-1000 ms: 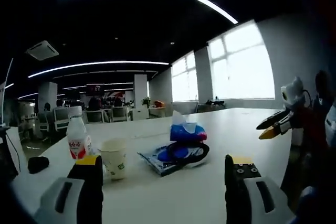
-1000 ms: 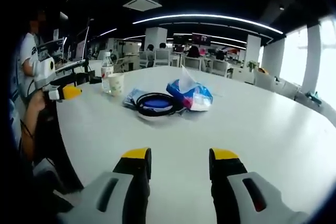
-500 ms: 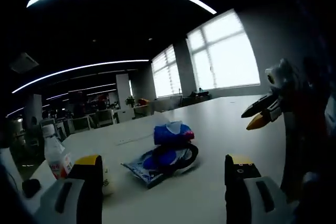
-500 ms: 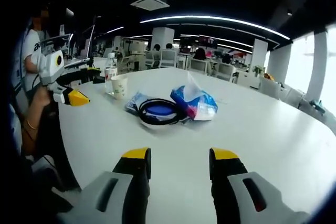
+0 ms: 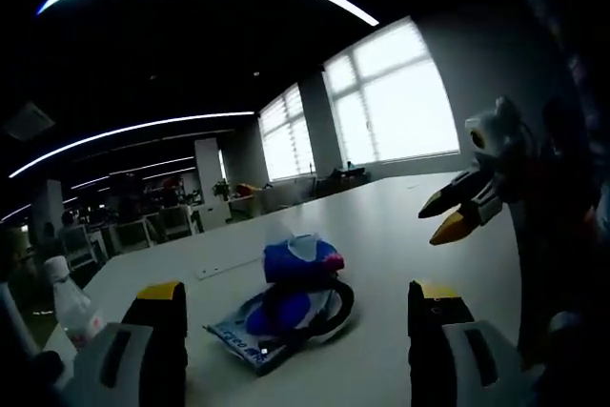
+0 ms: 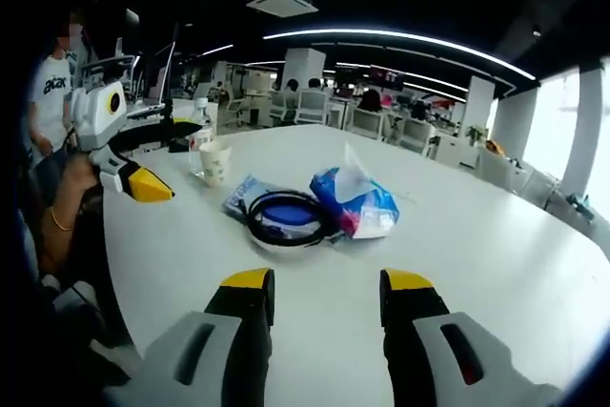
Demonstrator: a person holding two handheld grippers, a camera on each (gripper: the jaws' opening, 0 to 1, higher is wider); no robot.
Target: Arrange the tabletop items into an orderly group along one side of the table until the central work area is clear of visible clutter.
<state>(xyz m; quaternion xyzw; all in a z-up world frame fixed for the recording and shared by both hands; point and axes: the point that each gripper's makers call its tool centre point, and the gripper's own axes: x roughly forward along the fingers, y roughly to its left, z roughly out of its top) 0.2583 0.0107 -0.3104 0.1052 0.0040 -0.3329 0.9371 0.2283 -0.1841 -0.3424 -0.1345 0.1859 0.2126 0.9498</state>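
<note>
Both the left gripper [image 5: 295, 304] and right gripper [image 6: 317, 291] hover apart and empty, so clearing looks unstarted; next, reach the tissue pack [image 6: 355, 202] and cable coil [image 6: 283, 213] at frame centre

One bottle [image 6: 197, 131], one cup [image 6: 215, 162], one tissue pack [image 6: 357, 202]

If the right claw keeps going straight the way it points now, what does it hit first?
Probably the black coiled cable lying on the blue packet, just ahead of the open right claw; bare table lies between. Depth is uncertain.
</note>
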